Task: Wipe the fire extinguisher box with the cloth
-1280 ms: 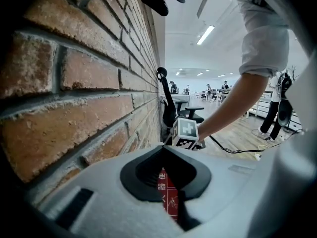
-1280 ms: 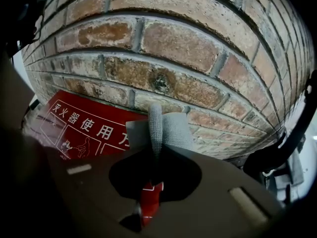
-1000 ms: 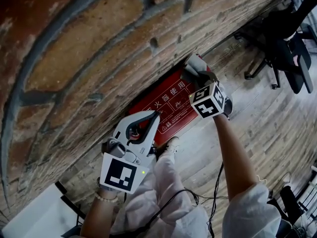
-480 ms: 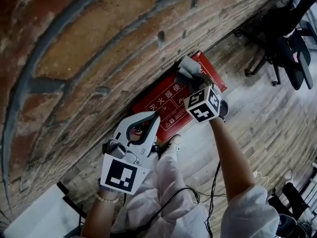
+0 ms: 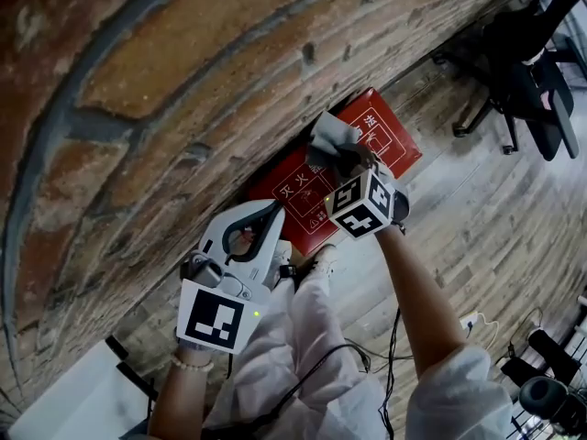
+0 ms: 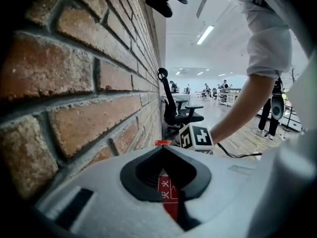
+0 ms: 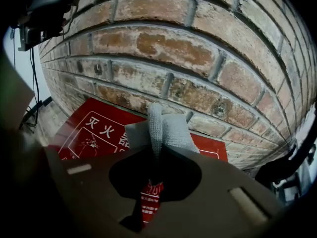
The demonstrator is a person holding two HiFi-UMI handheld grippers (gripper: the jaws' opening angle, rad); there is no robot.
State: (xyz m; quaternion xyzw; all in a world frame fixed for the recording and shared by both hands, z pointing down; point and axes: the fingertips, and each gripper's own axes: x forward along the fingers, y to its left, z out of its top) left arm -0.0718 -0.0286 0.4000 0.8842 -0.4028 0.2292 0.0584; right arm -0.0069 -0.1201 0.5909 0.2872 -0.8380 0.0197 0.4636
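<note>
Brick wall [image 5: 138, 108] and plank floor [image 5: 495, 227] are noted, with the red fire extinguisher box [image 5: 390, 140] set at the wall's foot. The grey cloth [image 5: 332, 134] is clamped in the right gripper [image 5: 344, 159] and pressed on the box top. Wiping is judged under way; the area covered cannot be determined. The left gripper [image 5: 266, 216] is held closed and empty. Box contents are not shown.

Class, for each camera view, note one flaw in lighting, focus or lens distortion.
Head view: dim, and the brick wall bows into an arc. Left gripper view: ceiling lights blow out; the left tool close up is soft. Right gripper view: black vignetted corners, the wall curved, yet the cloth reads sharp.
</note>
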